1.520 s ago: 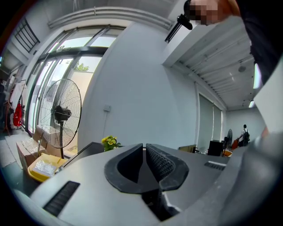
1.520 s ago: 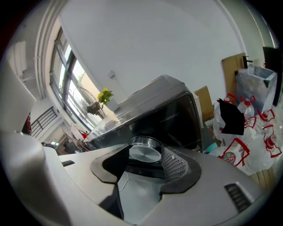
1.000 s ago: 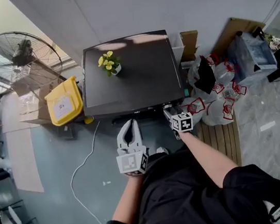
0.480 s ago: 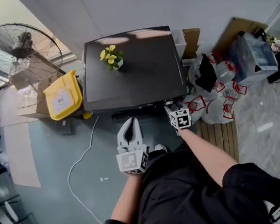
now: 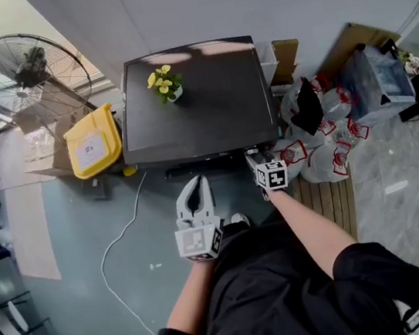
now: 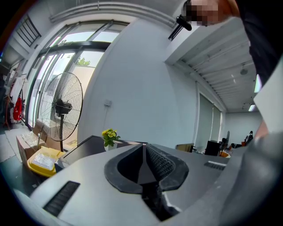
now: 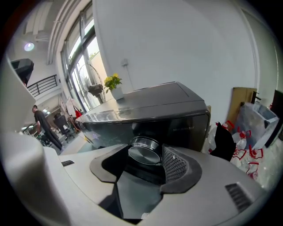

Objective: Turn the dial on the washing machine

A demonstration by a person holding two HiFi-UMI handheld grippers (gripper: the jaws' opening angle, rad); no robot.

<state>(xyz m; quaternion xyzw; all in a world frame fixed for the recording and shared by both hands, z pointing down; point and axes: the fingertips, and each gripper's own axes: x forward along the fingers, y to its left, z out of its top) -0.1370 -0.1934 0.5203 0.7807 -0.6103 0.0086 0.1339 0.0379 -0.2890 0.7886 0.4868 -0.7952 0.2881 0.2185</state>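
Observation:
The dark washing machine (image 5: 208, 108) stands against the wall, with a small yellow-flowered plant (image 5: 165, 84) on its lid. Its round silver dial (image 7: 143, 149) sits on the front panel (image 7: 177, 126). My right gripper (image 5: 254, 161) is up against the machine's front right corner, and in the right gripper view (image 7: 146, 155) its two pads press on the dial from either side. My left gripper (image 5: 192, 196) hangs in front of the machine, away from it, its jaws (image 6: 143, 152) shut with nothing between them.
A standing fan (image 5: 24, 73) and a yellow bin (image 5: 96, 147) are left of the machine. A white cable (image 5: 124, 246) trails over the floor. Plastic bags (image 5: 323, 146), cardboard and a wooden pallet (image 5: 329, 207) crowd the right side.
The right gripper has edged slightly nearer the machine's front. The left gripper has stayed where it was.

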